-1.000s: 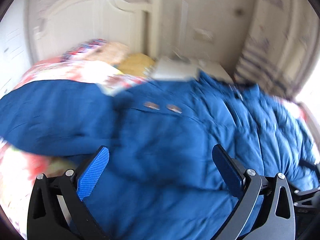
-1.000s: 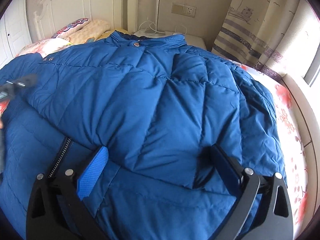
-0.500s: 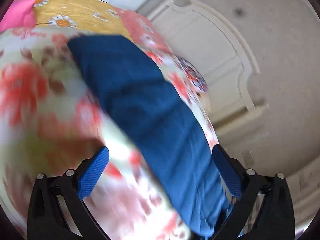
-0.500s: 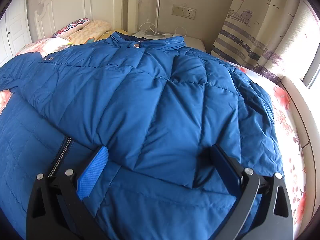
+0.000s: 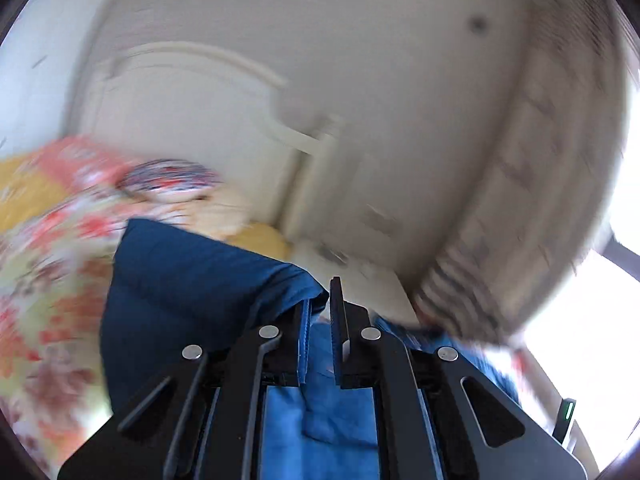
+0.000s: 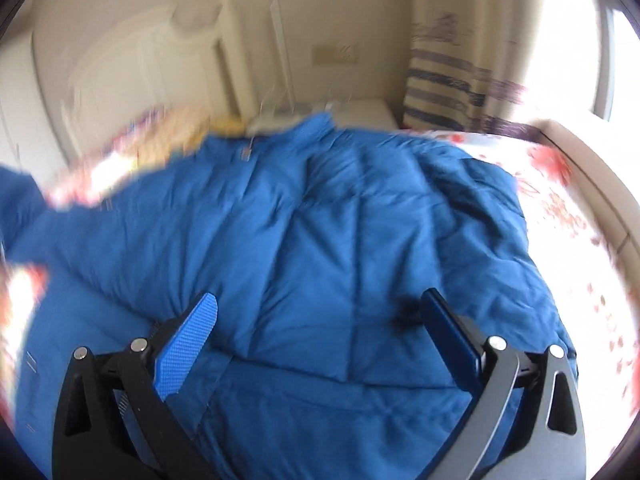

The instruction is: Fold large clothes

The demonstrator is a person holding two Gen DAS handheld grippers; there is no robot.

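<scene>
A large blue padded jacket [image 6: 320,248] lies spread on the bed, collar toward the headboard. My right gripper [image 6: 320,320] is open and empty just above the jacket's lower body. My left gripper [image 5: 320,312] is shut on a fold of the jacket's blue sleeve [image 5: 192,276], which hangs lifted from it; the view is tilted up and blurred. In the right wrist view the sleeve end [image 6: 20,192] shows raised at the far left.
The bed has a floral sheet [image 6: 560,200] and pillows [image 6: 172,132] by the white headboard [image 6: 132,64]. A striped curtain [image 6: 452,80] and bright window stand at the right. A white nightstand [image 6: 360,112] sits behind the collar.
My left gripper was open over the sleeve and has shut on it and lifted it, tilting up. My right gripper stayed open and shifted slightly over the jacket.
</scene>
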